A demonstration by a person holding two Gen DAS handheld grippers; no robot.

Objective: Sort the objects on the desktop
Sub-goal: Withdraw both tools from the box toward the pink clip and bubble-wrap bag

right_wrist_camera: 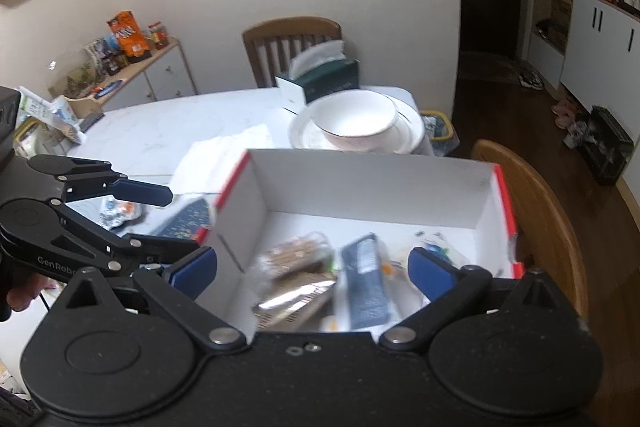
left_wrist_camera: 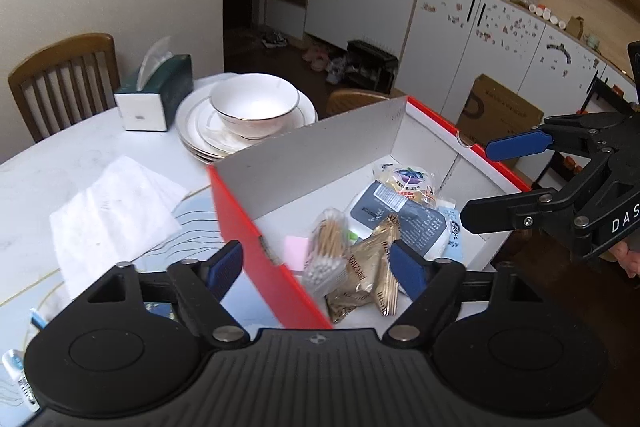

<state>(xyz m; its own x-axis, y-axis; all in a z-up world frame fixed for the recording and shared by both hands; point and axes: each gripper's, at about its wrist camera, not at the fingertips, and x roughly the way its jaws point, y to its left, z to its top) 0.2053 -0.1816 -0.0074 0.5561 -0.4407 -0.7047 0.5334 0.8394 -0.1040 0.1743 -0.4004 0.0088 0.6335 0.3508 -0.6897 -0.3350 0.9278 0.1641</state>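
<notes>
A red box with a white inside (left_wrist_camera: 312,155) stands on the table's right end. In it lie a bag of cotton swabs (left_wrist_camera: 326,259), gold foil packets (left_wrist_camera: 370,275), a dark blue and white pack (left_wrist_camera: 404,215) and a snack packet (left_wrist_camera: 408,181). My left gripper (left_wrist_camera: 316,263) hangs open over the box's near red wall, nothing between its fingers. My right gripper (left_wrist_camera: 480,185) comes in from the right, open and empty, above the box's far side. In the right wrist view the box (right_wrist_camera: 360,187) lies below my right gripper (right_wrist_camera: 312,267), its contents blurred, and my left gripper (right_wrist_camera: 180,223) hangs at its left corner.
A white bowl (left_wrist_camera: 256,107) sits on stacked plates (left_wrist_camera: 192,131) behind the box, beside a green tissue box (left_wrist_camera: 156,99). A white cloth (left_wrist_camera: 116,215) lies left of the box. A small packet (right_wrist_camera: 116,213) and a dark patterned item (right_wrist_camera: 184,219) lie on the table. Wooden chairs (right_wrist_camera: 536,203) stand around.
</notes>
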